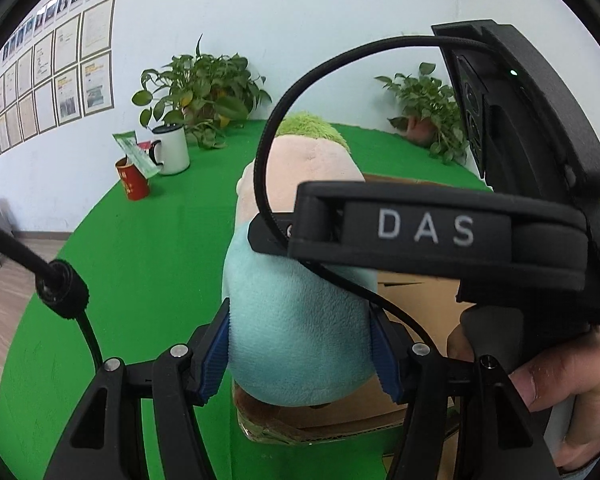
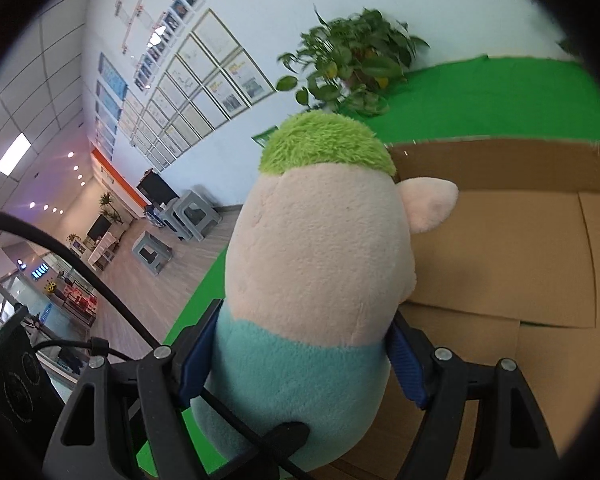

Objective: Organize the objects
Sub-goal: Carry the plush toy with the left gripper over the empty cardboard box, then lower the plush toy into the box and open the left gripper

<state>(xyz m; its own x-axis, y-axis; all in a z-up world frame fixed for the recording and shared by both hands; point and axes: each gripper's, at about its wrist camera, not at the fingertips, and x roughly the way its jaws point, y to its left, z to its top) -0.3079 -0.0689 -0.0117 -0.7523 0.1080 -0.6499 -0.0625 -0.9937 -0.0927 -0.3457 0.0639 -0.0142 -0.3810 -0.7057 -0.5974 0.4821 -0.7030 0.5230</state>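
Observation:
A plush toy (image 1: 296,320) with a pink head, green hair and a light blue body is held upright over an open cardboard box (image 1: 416,304). My left gripper (image 1: 300,354) is shut on its blue body, one blue pad on each side. My right gripper (image 2: 300,360) is shut on the same blue body of the toy (image 2: 316,264) from another side. The right gripper's black body crosses in front of the toy in the left wrist view (image 1: 440,232). The box (image 2: 512,256) lies right of the toy in the right wrist view.
The green table cover (image 1: 140,248) carries a white mug (image 1: 172,148), a red cup (image 1: 134,182) with a green packet, and two potted plants (image 1: 204,88) (image 1: 428,116) at the back by the wall. Grey stools (image 2: 188,216) stand on the floor beyond the table.

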